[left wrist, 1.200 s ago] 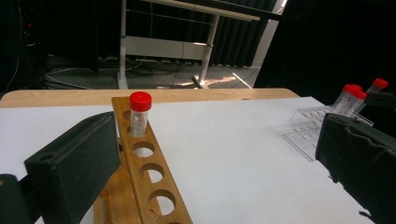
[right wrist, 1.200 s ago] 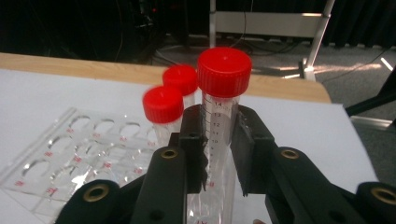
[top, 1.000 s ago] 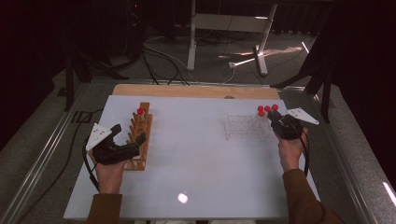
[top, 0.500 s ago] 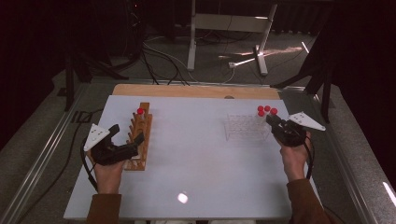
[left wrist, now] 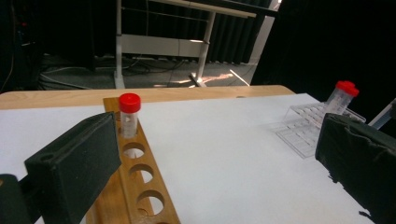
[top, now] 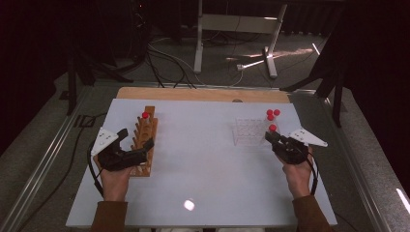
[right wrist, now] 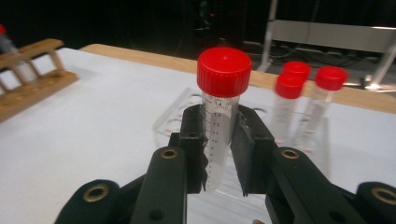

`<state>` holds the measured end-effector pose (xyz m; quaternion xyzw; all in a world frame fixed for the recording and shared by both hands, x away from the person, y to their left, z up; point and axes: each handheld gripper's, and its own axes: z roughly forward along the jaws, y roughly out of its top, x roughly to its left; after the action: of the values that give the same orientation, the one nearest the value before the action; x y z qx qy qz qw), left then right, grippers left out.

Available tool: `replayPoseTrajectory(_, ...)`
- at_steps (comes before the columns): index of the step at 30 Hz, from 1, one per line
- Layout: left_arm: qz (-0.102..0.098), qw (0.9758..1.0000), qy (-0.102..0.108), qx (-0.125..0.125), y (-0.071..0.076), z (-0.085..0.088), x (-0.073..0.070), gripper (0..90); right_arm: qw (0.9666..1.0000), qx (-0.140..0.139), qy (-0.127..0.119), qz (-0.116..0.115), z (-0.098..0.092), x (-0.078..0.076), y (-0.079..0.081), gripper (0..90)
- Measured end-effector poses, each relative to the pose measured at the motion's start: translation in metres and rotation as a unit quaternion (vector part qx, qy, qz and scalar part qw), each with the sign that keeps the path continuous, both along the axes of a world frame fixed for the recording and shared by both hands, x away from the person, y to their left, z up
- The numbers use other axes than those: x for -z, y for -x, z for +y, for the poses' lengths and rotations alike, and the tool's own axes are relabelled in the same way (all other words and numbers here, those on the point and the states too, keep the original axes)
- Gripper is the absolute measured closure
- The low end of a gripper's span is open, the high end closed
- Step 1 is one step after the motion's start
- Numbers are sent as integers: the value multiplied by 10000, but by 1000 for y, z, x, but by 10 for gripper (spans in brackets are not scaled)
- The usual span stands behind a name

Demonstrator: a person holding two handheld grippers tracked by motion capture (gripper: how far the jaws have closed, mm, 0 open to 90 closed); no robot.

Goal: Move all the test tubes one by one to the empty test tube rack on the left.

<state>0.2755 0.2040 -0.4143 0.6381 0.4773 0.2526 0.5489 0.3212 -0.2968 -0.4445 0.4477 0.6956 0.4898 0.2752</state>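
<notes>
The right tongs (right wrist: 218,154) pinch a red-capped tube (right wrist: 220,121) upright above the clear rack (top: 250,131). The left tongs (top: 136,140) stand spread beside the wooden rack (top: 145,140) on the worktop (top: 203,164).

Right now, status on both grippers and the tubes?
Right gripper shut on red-capped clear plastic tube. Left gripper open beside wooden rack. Nothing blocking.

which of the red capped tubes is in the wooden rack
The lone tube in the far end hole of the wooden rack, by the left gripper. The other tubes are at the clear rack; the right gripper clamps one.
</notes>
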Motion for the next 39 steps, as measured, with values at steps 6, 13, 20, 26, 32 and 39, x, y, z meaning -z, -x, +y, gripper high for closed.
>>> replayPoseTrajectory(6,6,9999,-104,73,2,-8,0,7,9996,-297,2,14,9,2,7,741)
replayPoseTrajectory(13,30,9996,-196,176,2,-18,0,7,9981,-613,81,34,24,3,11,742)
replayPoseTrajectory(20,-9,9982,-391,447,3,-42,-7,12,9946,-1013,160,124,42,2,18,741)
replayPoseTrajectory(26,-66,9961,-462,755,0,-69,-11,12,9909,-1322,175,158,56,0,23,742)
replayPoseTrajectory(32,-30,9929,-521,1071,-4,-97,-8,12,9870,-1580,193,228,69,0,28,741)
replayPoseTrajectory(39,-11,9875,-475,1501,-9,-135,-7,12,9826,-1823,239,256,83,1,32,741)
